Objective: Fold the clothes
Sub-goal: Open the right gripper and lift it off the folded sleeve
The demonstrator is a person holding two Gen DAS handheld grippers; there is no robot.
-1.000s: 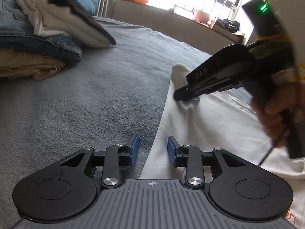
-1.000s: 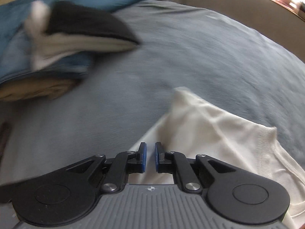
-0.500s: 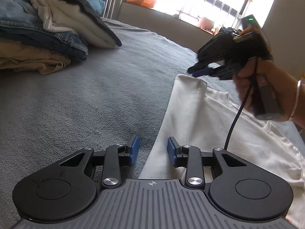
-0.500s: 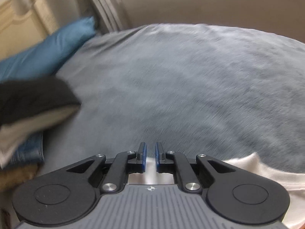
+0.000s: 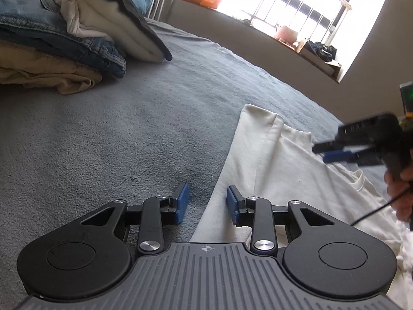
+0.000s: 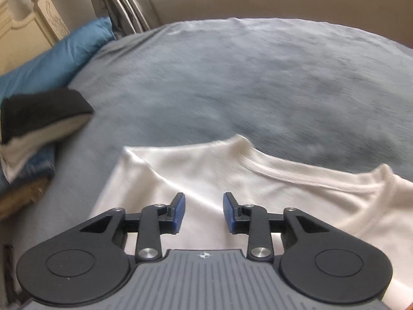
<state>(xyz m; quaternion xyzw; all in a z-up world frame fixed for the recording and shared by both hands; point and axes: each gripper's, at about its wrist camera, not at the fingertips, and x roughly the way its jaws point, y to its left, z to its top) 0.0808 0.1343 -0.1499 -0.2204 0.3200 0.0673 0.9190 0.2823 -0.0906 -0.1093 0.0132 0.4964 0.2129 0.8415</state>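
Note:
A white T-shirt (image 5: 271, 160) lies flat on the grey blanket (image 5: 129, 129), its left sleeve folded inward and its neckline (image 6: 296, 178) toward the window. My left gripper (image 5: 207, 201) hovers open over the shirt's left edge, nothing between its blue pads. My right gripper (image 6: 204, 210) hangs above the shirt below the collar, its jaws opening with no cloth between them. In the left wrist view the right gripper (image 5: 333, 152) appears blurred at the right, held in a hand (image 5: 401, 191) above the shirt.
A pile of folded clothes (image 5: 59, 38), jeans, tan cloth and a black-and-white garment, sits at the left. A blue pillow (image 6: 51, 64) and cream headboard (image 6: 23, 31) lie beyond it. A low wall (image 5: 258, 46) and window (image 5: 296, 5) bound the bed's far side.
The right gripper let go of the folded sleeve, lifted, swung right toward the collar, and its jaws have spread apart. The left gripper has stayed where it was.

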